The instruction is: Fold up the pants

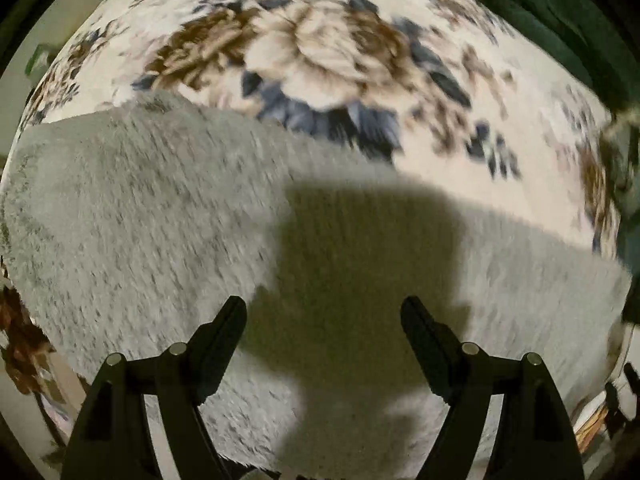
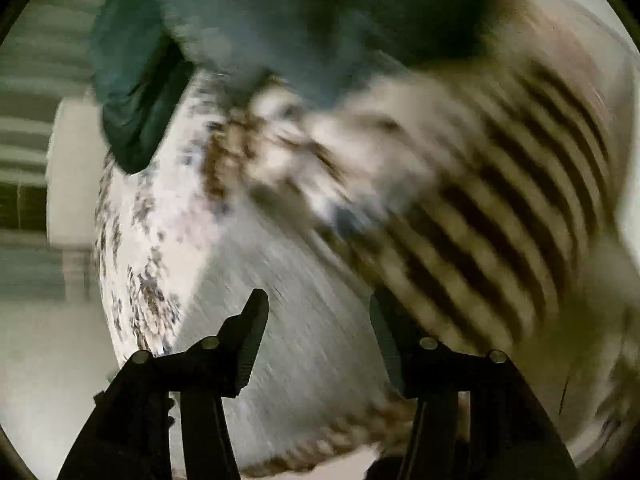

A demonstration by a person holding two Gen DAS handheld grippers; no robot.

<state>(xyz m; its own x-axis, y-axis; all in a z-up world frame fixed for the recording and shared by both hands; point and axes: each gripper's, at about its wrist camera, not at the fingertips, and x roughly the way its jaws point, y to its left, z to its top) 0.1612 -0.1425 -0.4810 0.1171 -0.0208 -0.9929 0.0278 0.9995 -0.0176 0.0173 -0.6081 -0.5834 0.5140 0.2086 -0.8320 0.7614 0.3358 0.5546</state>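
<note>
While its jaws stand spread with nothing between them, the left gripper (image 1: 323, 312) hovers above the grey fuzzy pants (image 1: 160, 216), which fill the lower half of the frame on a floral bedspread (image 1: 320, 52). The right gripper (image 2: 318, 308), jaws likewise apart and empty, points at blurred pale fabric; a dark green cloth (image 2: 132, 80) sits upper left.

- Left gripper (image 1: 323, 310): two matte black tapered fingers (image 1: 224, 344), each arm fastened with round silver pivot pins (image 1: 178, 349).
- Right gripper (image 2: 318, 306): matching black fingers (image 2: 252, 340) with ribbed inner pads and silver pins (image 2: 428, 343).
</note>
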